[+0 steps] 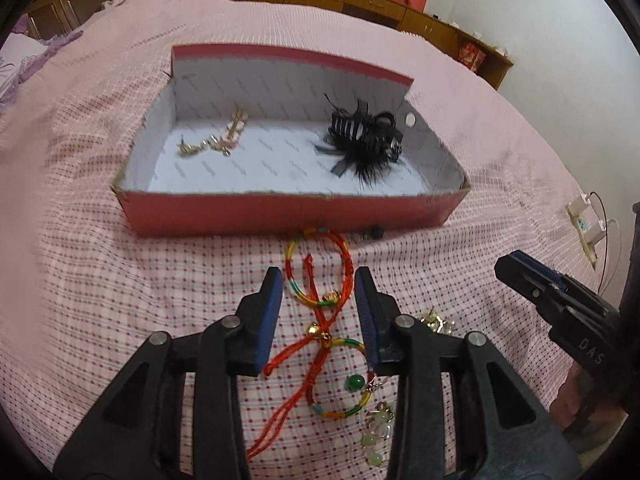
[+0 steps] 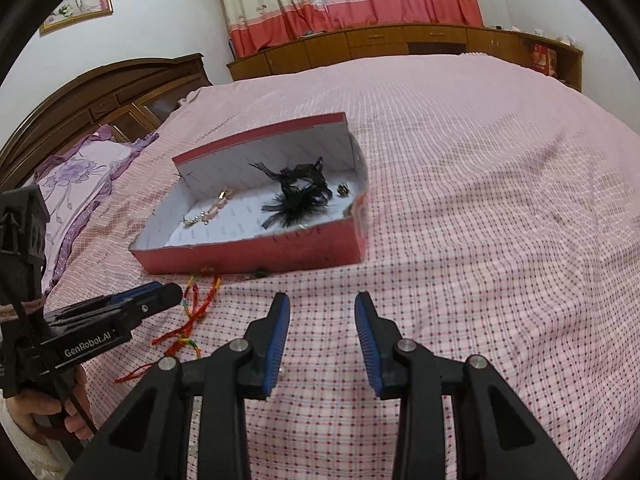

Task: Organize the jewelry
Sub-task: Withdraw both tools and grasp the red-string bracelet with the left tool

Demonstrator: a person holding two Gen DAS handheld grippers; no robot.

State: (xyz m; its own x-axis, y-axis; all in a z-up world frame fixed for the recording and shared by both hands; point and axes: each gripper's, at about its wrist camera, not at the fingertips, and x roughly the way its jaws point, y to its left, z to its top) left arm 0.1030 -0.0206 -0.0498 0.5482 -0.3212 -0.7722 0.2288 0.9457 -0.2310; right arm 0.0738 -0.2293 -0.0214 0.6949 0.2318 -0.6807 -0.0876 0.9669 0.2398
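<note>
A red cardboard box (image 1: pixel 280 216) with a white inside sits on the pink checked bedspread. It holds a black feathered hair clip (image 1: pixel 362 140) and gold and pink earrings (image 1: pixel 218 140). The box also shows in the right wrist view (image 2: pixel 256 254). My left gripper (image 1: pixel 318 284) is open, its fingers on either side of a red and rainbow cord bracelet (image 1: pixel 320 268). A second cord bracelet with a green bead (image 1: pixel 340 384) and a pale bead piece (image 1: pixel 376 436) lie nearer the camera. My right gripper (image 2: pixel 322 308) is open and empty above bare bedspread.
A small dark bead (image 1: pixel 376 232) lies against the box front. A gold item (image 1: pixel 434 320) lies right of my left fingers. A purple pillow (image 2: pixel 80 184) and wooden headboard (image 2: pixel 100 96) are at the left. Wooden cabinets (image 2: pixel 400 40) line the far wall. A power strip (image 1: pixel 584 228) is at right.
</note>
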